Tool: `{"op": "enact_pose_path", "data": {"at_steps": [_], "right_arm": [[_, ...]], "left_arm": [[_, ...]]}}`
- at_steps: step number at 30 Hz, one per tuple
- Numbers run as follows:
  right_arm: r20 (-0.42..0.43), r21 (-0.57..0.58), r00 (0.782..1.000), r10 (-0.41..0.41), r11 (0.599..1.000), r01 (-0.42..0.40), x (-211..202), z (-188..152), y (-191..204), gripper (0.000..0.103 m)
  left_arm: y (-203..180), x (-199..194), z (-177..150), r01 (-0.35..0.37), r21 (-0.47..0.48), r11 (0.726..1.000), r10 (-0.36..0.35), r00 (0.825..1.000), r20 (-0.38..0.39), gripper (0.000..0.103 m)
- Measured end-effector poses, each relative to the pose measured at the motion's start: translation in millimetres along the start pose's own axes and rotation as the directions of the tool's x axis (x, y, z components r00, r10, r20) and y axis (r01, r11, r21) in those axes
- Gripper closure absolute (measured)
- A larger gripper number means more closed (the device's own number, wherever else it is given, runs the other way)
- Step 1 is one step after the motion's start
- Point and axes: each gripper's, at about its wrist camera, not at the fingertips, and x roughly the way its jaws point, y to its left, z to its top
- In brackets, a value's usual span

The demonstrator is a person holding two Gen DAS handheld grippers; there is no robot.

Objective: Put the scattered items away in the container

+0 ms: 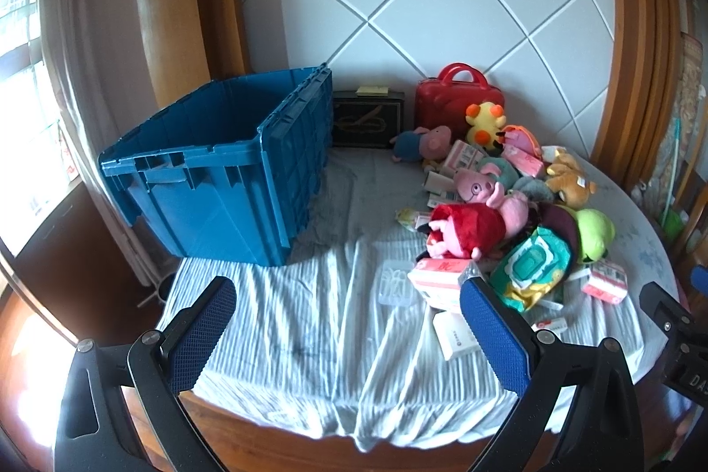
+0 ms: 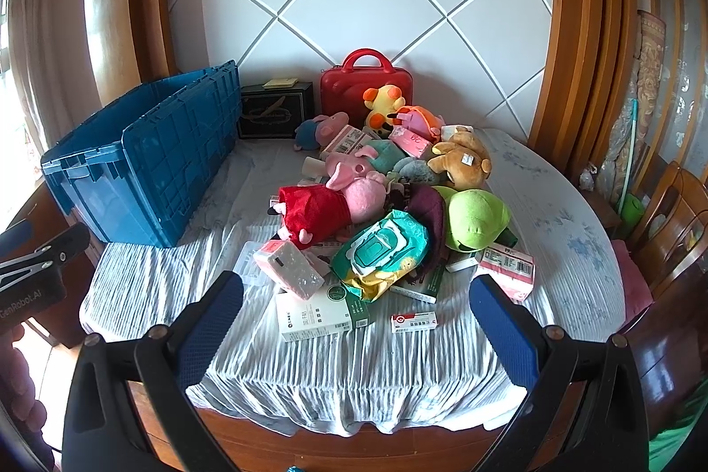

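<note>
The right gripper [image 2: 356,319] and left gripper [image 1: 347,324] both hang over the near edge of the worktop [image 2: 553,206], each spread wide and holding nothing. Just ahead lie flat medicine boxes [image 2: 316,317], a wipes pack [image 2: 382,257] and a heap of plush toys [image 2: 327,202], all outside the blue crate [image 1: 212,184] standing at the left. Its inside is hidden. The risks: the heap is tangled, so lifting 1 toy may drag neighbours off the rumpled cloth [image 1: 318,317], and thin boxes may slip from the pads.
</note>
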Motion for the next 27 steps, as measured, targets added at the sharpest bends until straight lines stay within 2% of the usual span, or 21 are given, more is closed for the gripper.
{"op": "enact_pose_path", "data": {"at_steps": [16, 22, 27], "right_arm": [[-0.013, 0.021, 1.000, -0.010, 1.000, 0.010, 4.4, -1.8, -10.7, 0.000], [-0.032, 0.036, 0.999, -0.016, 0.999, 0.017, 9.8, -7.1, -25.0, 0.000], [-0.104, 0.069, 0.994, -0.023, 0.997, 0.030, 41.1, -23.3, -54.3, 0.000]], "left_arm": [[-11.3, 9.1, -2.1, 0.019, 0.015, 1.000, -0.019, 1.000, -0.024, 0.001], [-26.7, 29.0, -9.1, 0.021, 0.026, 0.999, -0.020, 0.997, -0.073, 0.001], [-58.9, 68.3, -31.0, 0.060, 0.063, 0.996, -0.048, 0.983, -0.177, 0.001]]}}
